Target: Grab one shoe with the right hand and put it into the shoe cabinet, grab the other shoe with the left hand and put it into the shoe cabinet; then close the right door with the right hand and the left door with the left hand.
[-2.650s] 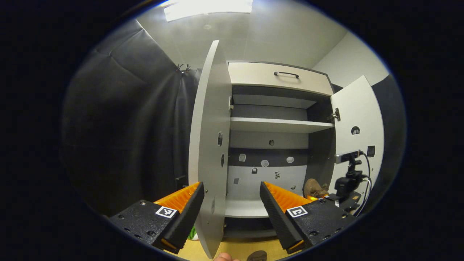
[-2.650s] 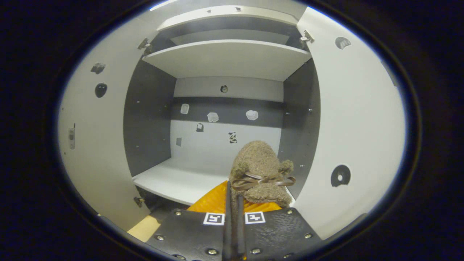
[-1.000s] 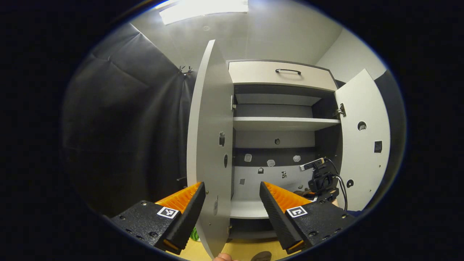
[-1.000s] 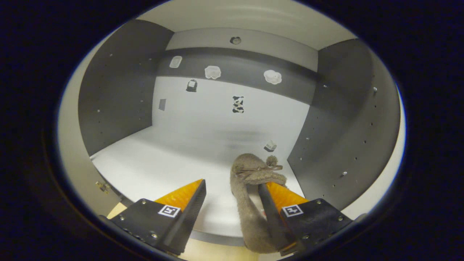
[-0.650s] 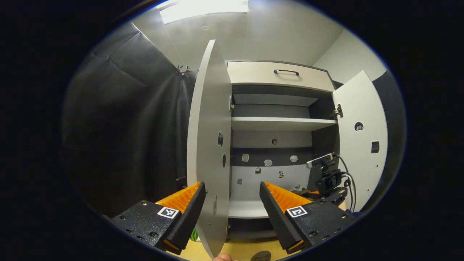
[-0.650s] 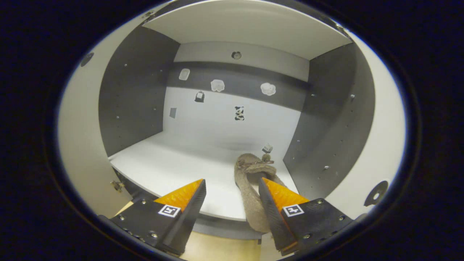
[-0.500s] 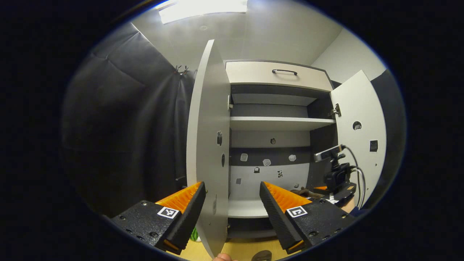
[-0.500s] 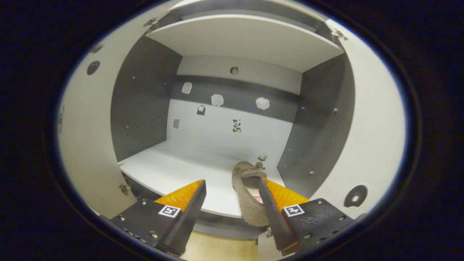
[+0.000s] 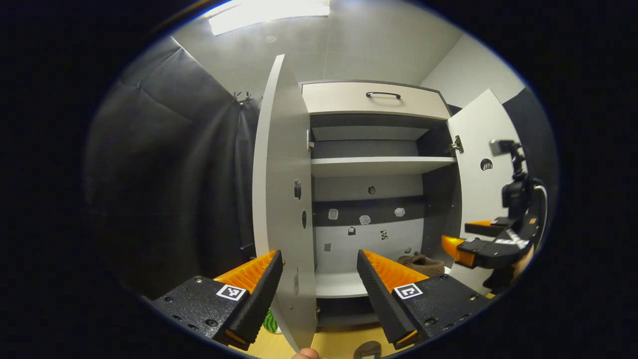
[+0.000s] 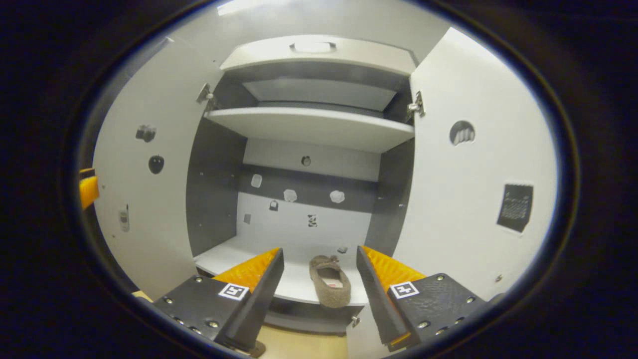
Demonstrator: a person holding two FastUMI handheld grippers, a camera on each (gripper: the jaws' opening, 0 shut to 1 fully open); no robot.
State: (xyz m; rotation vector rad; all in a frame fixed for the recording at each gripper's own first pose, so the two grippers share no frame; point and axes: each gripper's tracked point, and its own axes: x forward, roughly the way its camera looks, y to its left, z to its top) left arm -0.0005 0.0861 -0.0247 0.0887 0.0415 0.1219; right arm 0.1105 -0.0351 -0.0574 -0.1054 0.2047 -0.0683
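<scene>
Shoe (image 10: 330,280) lies toe-inward on cabinet shelf (image 10: 234,258) (both grippers' jaws released).

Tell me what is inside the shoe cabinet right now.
One brown slipper lies on the lower shelf of the shoe cabinet, near its right wall. The upper shelf's top is hidden from this angle.
</scene>
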